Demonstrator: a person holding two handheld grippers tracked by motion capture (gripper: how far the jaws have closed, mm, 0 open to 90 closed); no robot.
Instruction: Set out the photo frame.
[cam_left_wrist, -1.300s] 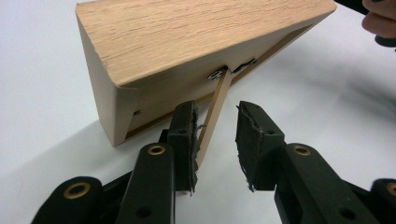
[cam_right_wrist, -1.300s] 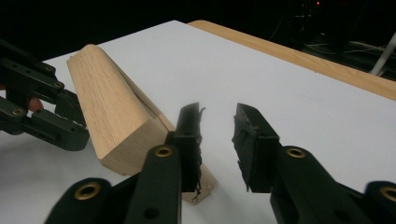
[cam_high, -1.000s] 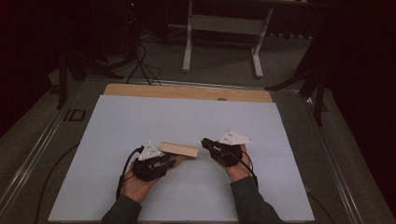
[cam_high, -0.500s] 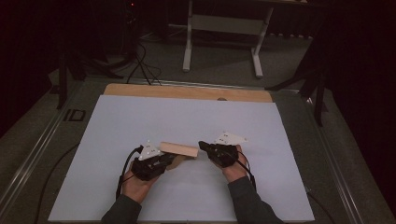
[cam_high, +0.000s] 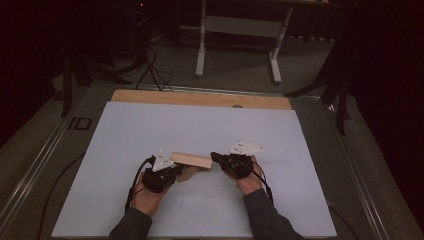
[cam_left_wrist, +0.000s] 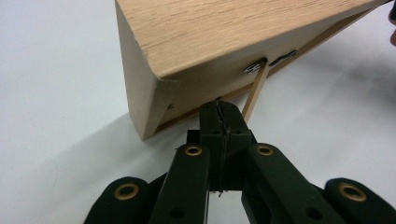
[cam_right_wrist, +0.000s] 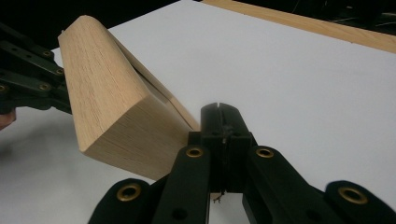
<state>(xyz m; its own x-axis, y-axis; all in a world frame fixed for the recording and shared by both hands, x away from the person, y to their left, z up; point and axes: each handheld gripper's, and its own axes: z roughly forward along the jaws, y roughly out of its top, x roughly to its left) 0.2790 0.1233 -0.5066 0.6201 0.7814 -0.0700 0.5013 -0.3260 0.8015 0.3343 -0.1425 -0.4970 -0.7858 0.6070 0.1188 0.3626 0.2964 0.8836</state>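
Wooden box (cam_high: 191, 160), two closed tools flanking

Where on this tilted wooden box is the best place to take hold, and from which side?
Probably the thin wall edges at the two short ends of the wooden box, one gripper from each side. It stands tilted on the white table, its broad faces look too wide for the jaws, and its underside is recessed, leaving narrow rims to pinch.

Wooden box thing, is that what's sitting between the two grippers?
Yes. In the high view the wooden box lies between the left gripper and the right gripper.
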